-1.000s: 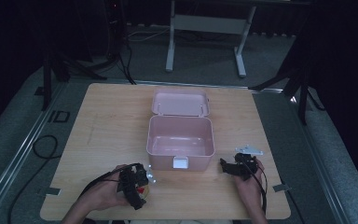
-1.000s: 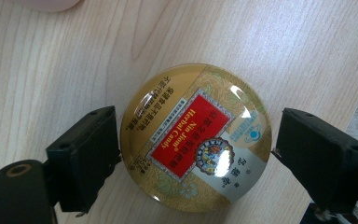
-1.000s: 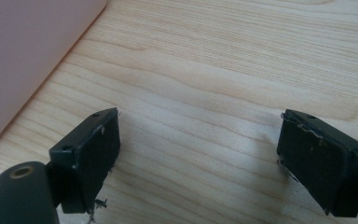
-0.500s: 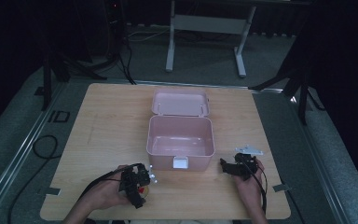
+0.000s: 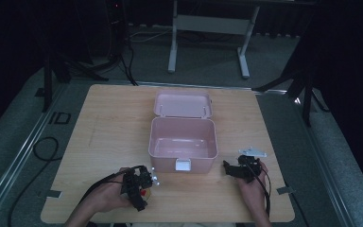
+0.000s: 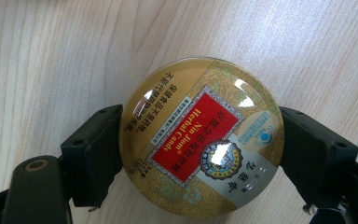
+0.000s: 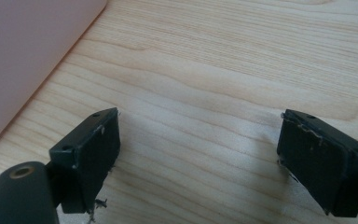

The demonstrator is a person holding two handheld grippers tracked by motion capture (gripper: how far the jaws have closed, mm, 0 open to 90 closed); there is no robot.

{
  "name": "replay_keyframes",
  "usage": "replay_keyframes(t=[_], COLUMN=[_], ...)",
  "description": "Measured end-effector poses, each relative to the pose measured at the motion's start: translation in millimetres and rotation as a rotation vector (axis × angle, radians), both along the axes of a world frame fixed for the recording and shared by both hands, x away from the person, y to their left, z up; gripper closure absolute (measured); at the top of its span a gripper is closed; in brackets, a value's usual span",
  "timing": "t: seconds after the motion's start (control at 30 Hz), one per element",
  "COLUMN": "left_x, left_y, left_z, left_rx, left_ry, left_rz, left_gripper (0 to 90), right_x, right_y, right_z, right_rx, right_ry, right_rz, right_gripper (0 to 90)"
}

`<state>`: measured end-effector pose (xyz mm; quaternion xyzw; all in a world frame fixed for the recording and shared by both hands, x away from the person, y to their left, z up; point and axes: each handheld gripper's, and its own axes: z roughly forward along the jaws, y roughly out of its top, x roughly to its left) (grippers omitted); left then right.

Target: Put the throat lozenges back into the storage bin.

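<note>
Since the left hand-held gripper (image 6: 200, 154) has just been closing and its pads now pinch the round candy tin (image 6: 201, 136) by its sides, the pickup looks done. That tin sits low over the surface (image 5: 113, 123), at about seven o'clock from the open pink box (image 5: 183, 142). Carrying and dropping it in remain. At four o'clock, the right hand-held gripper (image 7: 198, 161) waits spread and empty.

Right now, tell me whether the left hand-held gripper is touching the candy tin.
Touching. The left gripper view shows the left hand-held gripper with both pads pressed against the candy tin.
</note>
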<state>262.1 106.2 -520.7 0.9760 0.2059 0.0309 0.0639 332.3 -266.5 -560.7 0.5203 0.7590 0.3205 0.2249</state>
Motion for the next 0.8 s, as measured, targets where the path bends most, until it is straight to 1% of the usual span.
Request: replay_keyframes(t=[0.23, 0.27, 0.33, 0.47, 0.6, 0.67, 0.73, 0.8], left_x=[-0.1, -0.1, 0.6, 3.2, 5.0, 6.2, 7.4, 7.9], left_y=[-0.4, -0.5, -0.1, 2.6, 5.8, 7.4, 9.5, 10.0], left_z=[-0.2, 0.0, 1.0, 4.4, 10.0, 12.8, 17.4, 19.1], left_rx=[0.005, 0.010, 0.023, 0.015, 0.012, 0.007, -0.002, 0.001], left_ry=[-0.002, -0.005, -0.026, -0.031, -0.020, -0.024, -0.018, -0.017], left_rz=[-0.004, -0.004, 0.002, 0.014, 0.023, 0.029, 0.040, 0.040], left_gripper=[20.1, 20.1, 20.3, 20.4, 20.4, 20.4, 20.4, 20.4], right_x=[0.0, 0.0, 0.0, 0.0, 0.0, 0.0, 0.0, 0.0], right_y=[0.0, 0.0, 0.0, 0.0, 0.0, 0.0, 0.0, 0.0], right_z=[0.0, 0.0, 0.0, 0.0, 0.0, 0.0, 0.0, 0.0], right_rx=[0.000, 0.000, 0.000, 0.000, 0.000, 0.000, 0.000, 0.000], right_ry=[0.000, 0.000, 0.000, 0.000, 0.000, 0.000, 0.000, 0.000], right_rz=[0.000, 0.000, 0.000, 0.000, -0.001, 0.000, 0.000, 0.000], right_gripper=[13.0, 13.0, 13.0, 13.0, 13.0, 13.0, 13.0, 13.0])
